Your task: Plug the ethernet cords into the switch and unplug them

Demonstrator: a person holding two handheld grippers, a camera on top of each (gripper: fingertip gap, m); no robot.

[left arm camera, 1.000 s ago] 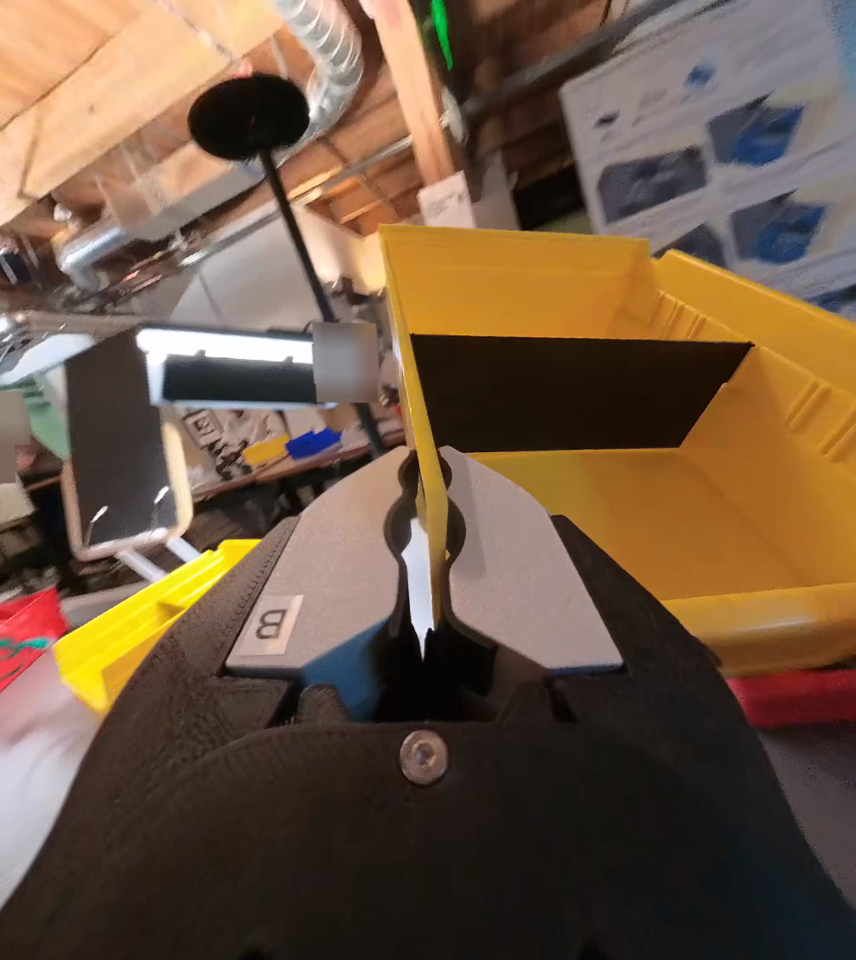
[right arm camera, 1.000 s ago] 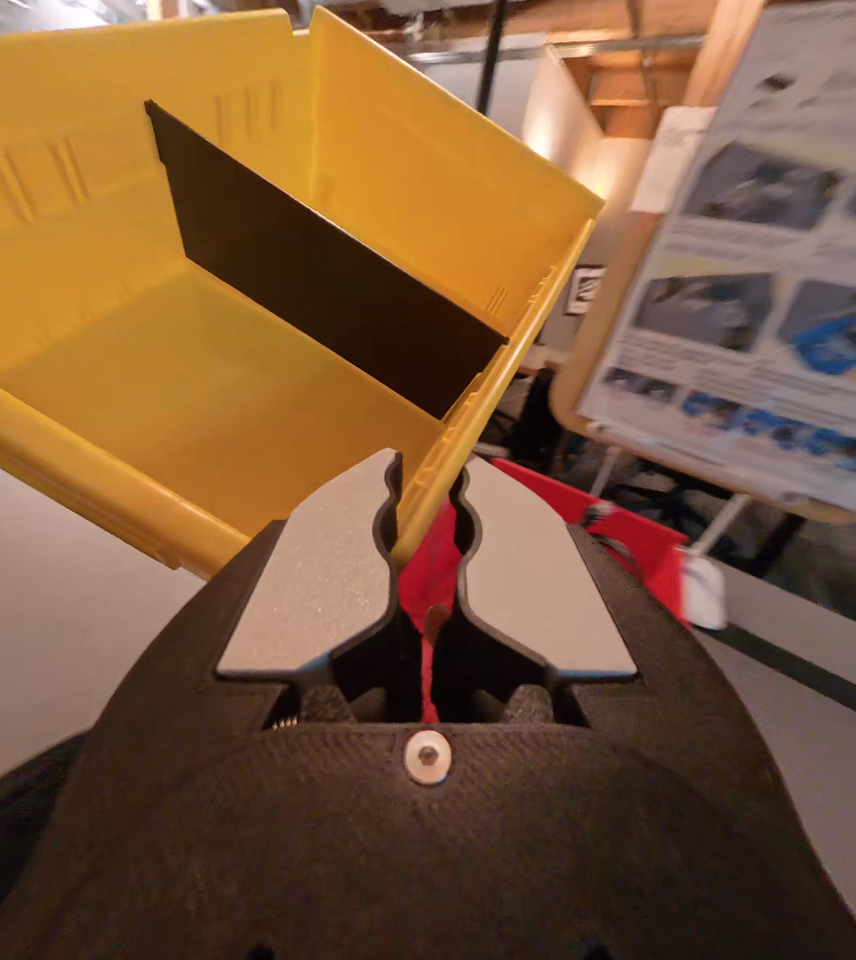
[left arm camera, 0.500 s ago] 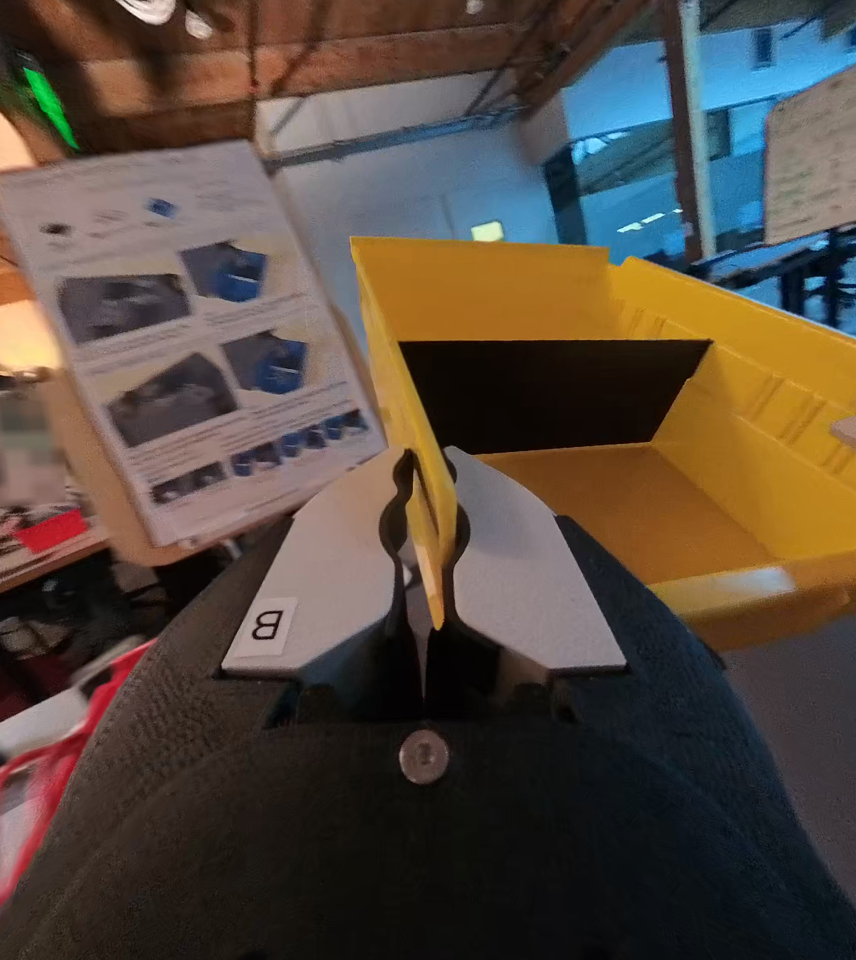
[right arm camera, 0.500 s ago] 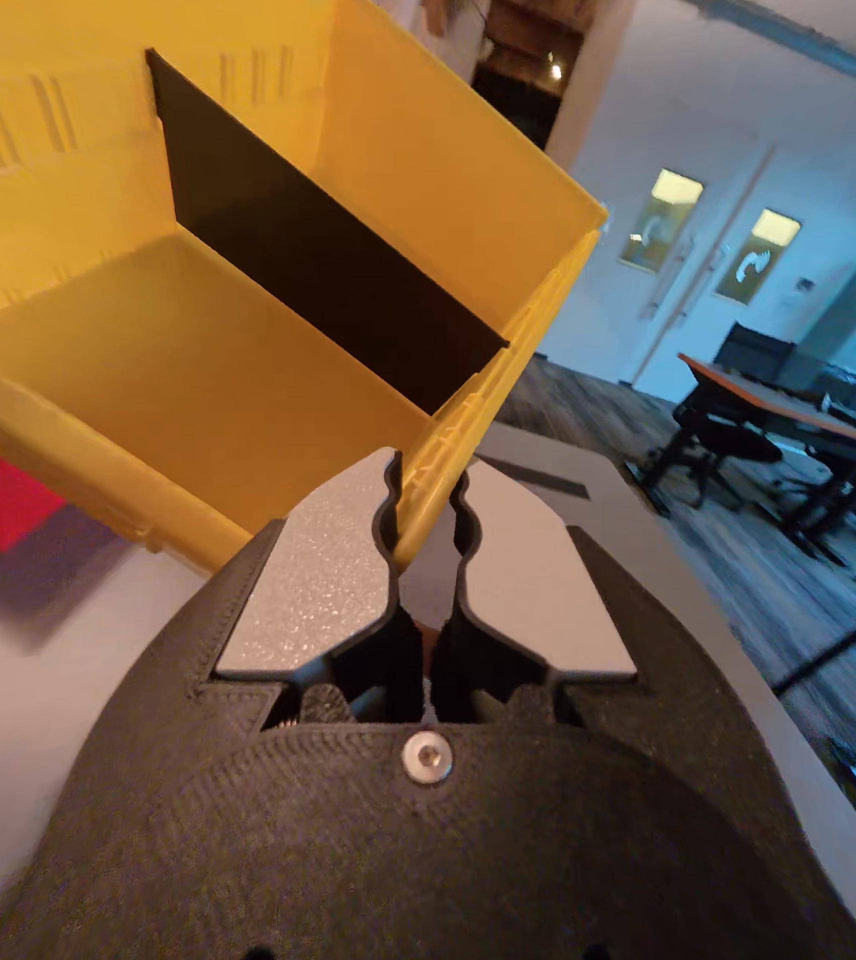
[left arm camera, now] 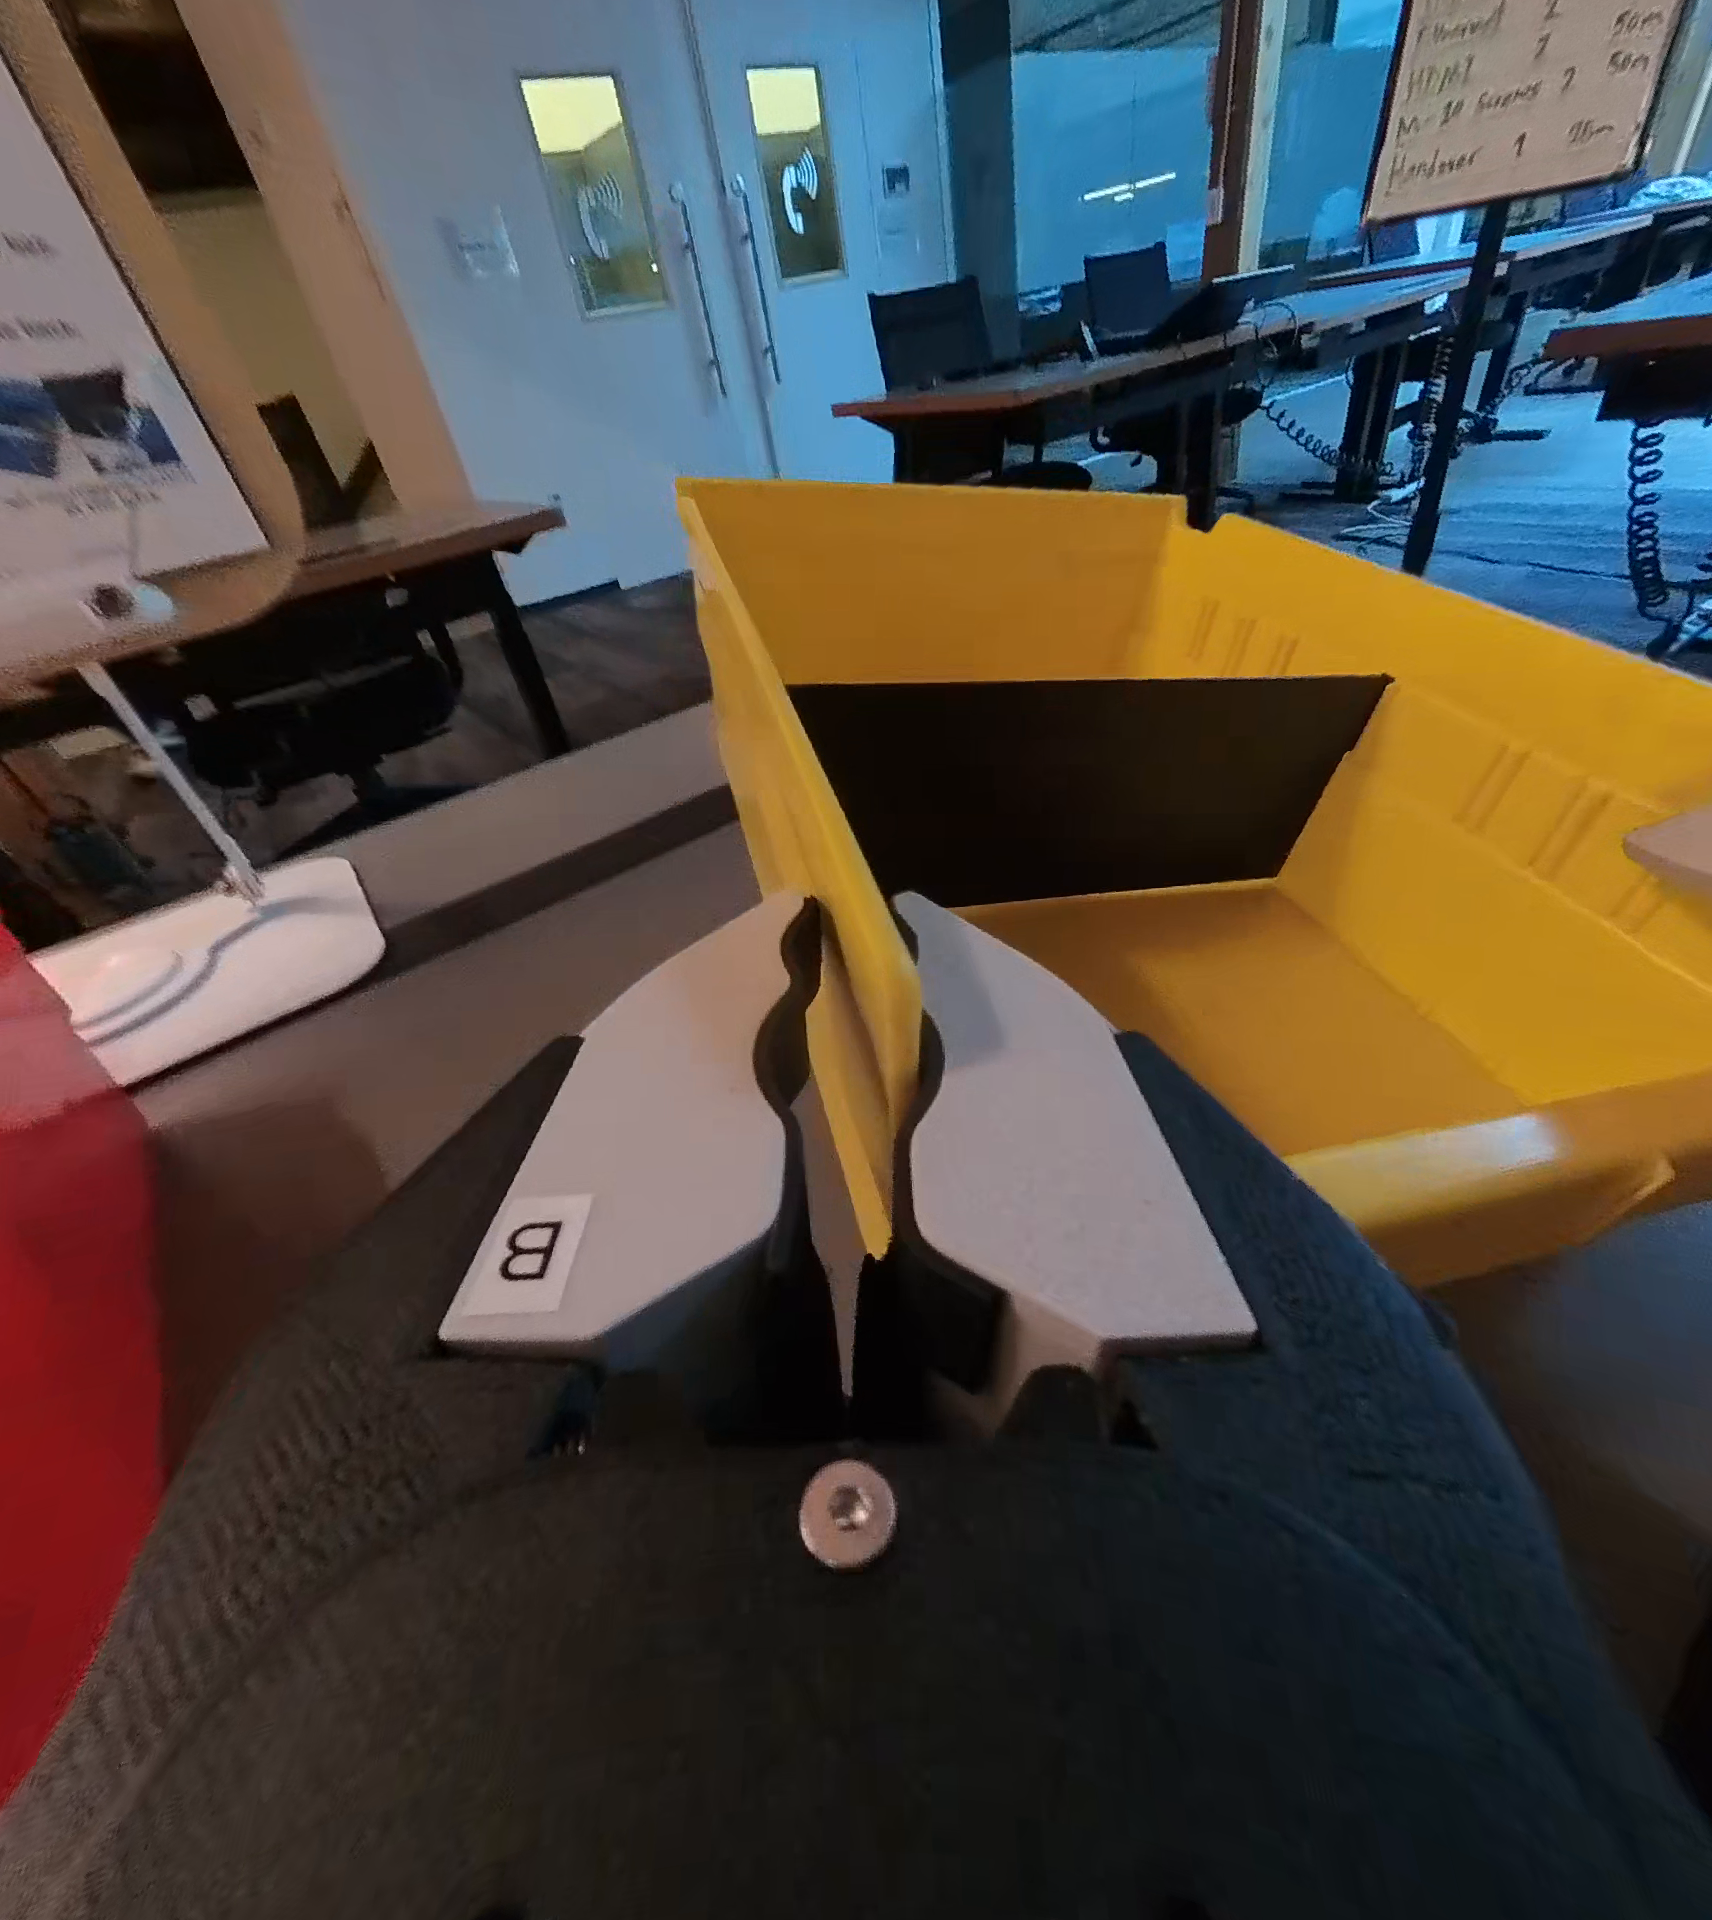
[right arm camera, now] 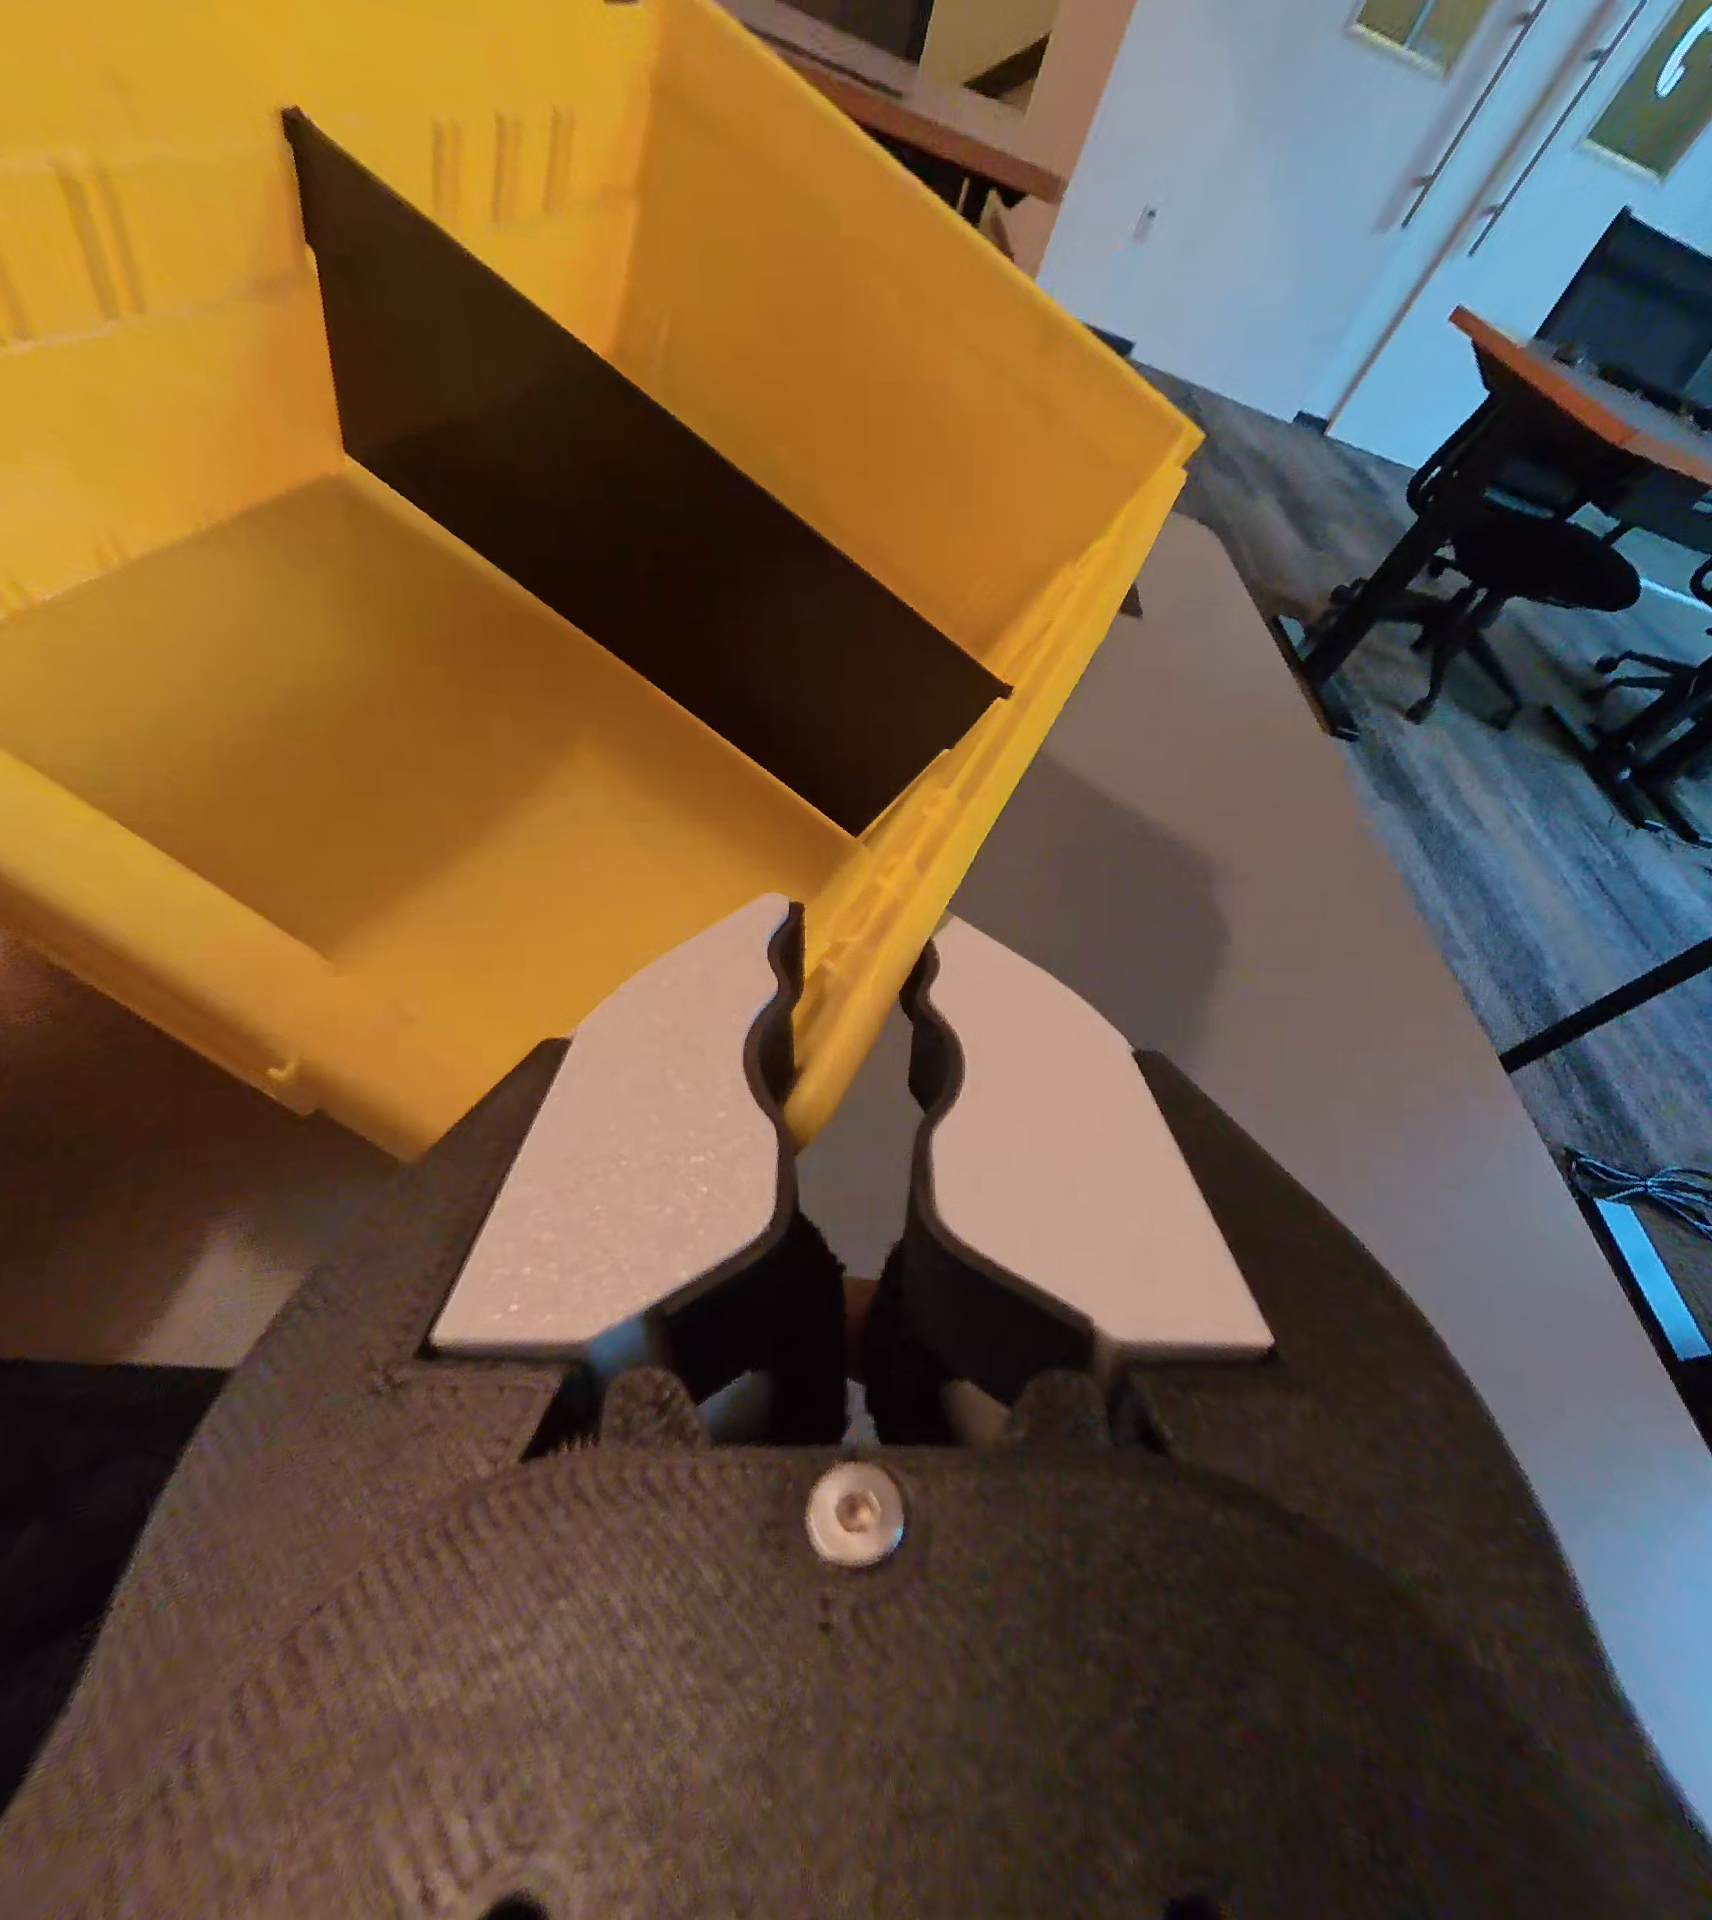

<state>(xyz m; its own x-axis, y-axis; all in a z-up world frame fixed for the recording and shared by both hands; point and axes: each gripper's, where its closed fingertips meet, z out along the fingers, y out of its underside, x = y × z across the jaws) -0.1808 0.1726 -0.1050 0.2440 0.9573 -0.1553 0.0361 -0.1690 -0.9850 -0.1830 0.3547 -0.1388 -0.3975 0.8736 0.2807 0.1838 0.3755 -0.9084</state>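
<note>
Opposite close views — shared yellow bin [left arm camera: 935, 582]

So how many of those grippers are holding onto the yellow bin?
2. The left gripper clamps the yellow bin on its left wall; the right gripper grips the opposite wall.

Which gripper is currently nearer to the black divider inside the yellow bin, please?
Left, though only slightly. The left gripper clamps the yellow bin wall close to the black divider; the right gripper grips the opposite wall a little farther from it.

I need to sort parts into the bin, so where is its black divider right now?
The black divider stands across the middle of the yellow bin, ahead of both hand-held grippers in both wrist views, with an empty compartment on its near side.
</note>
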